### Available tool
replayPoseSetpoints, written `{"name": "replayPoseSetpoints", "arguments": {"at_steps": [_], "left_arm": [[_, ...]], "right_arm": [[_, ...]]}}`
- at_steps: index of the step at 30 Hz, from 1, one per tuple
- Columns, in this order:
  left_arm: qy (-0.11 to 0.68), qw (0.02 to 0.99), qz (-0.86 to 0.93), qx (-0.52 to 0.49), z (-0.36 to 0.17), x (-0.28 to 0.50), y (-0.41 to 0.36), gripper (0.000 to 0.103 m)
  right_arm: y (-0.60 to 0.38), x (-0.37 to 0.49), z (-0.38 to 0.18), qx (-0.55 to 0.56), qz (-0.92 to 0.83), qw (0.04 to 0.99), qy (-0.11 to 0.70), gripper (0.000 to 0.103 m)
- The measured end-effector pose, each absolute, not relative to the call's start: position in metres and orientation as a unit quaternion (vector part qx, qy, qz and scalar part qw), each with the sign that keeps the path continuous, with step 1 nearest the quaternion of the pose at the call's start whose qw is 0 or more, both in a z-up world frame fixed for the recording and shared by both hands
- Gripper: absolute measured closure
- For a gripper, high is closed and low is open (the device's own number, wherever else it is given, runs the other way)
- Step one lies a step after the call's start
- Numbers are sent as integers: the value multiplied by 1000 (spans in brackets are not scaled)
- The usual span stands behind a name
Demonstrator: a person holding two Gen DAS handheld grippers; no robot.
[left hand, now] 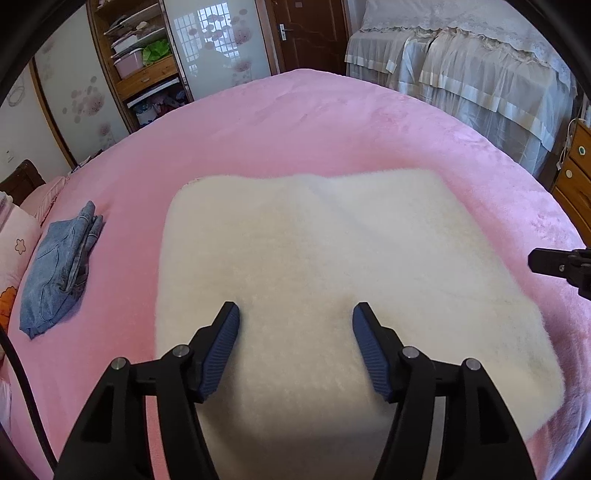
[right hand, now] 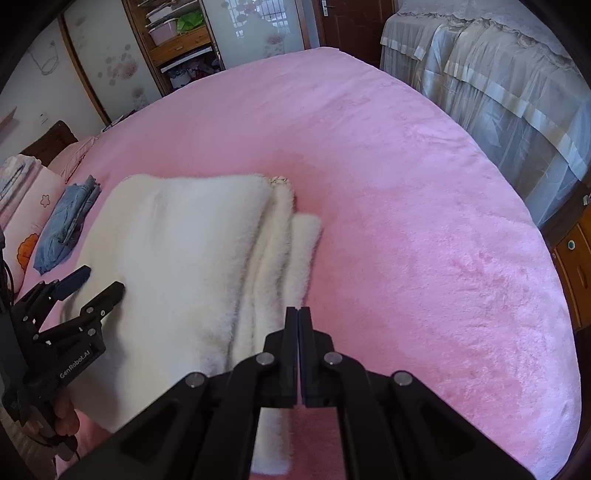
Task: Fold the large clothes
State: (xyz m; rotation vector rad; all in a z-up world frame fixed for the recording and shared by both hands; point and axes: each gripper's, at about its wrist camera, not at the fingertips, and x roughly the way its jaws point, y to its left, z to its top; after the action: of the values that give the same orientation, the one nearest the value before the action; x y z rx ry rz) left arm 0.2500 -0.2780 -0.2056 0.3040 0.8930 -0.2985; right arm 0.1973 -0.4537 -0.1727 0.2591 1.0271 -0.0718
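Note:
A white fluffy garment (left hand: 332,258) lies folded in layers on the pink bed (left hand: 295,118); it also shows in the right wrist view (right hand: 184,258) with its stacked edges on the right side. My left gripper (left hand: 295,317) is open and empty, hovering over the garment's near part; it shows in the right wrist view (right hand: 99,284) at the garment's left edge. My right gripper (right hand: 298,314) is shut and empty, just beside the garment's right edge above the bed (right hand: 424,221). Its tip shows at the right in the left wrist view (left hand: 535,260).
Folded blue jeans (left hand: 59,269) lie at the left of the bed, also in the right wrist view (right hand: 66,225), next to a pink cartoon pillow (left hand: 14,254). A wooden shelf (left hand: 140,62), a door (left hand: 310,33), a lace-covered bed (left hand: 480,74) and a wooden drawer unit (left hand: 576,173) surround it.

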Motion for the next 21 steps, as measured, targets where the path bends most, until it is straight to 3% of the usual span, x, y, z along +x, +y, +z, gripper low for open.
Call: {"name": "replayPoseSetpoints", "arguments": {"at_steps": [4,6,8,16,21], "left_arm": [[450,869,-172,114,-190,251,-265,32],[455,868,-173,100,-182,253,-254,29],[454,871,-169,84,-174,253,-237,26],[453,879,-119,85,-169,256,-171,25],[485,866,-116,46,-187,267,-149,25]], "right_arm": [[-449,207,-173,160,-9,854,495,99],[-448,210,-174,184,17,848,497,87],[-445,210,-176,196,32,844,498,68],[-450,205,-194,270,97,812,508,65],[-428,221,-207,259,128,803,521,60]]}}
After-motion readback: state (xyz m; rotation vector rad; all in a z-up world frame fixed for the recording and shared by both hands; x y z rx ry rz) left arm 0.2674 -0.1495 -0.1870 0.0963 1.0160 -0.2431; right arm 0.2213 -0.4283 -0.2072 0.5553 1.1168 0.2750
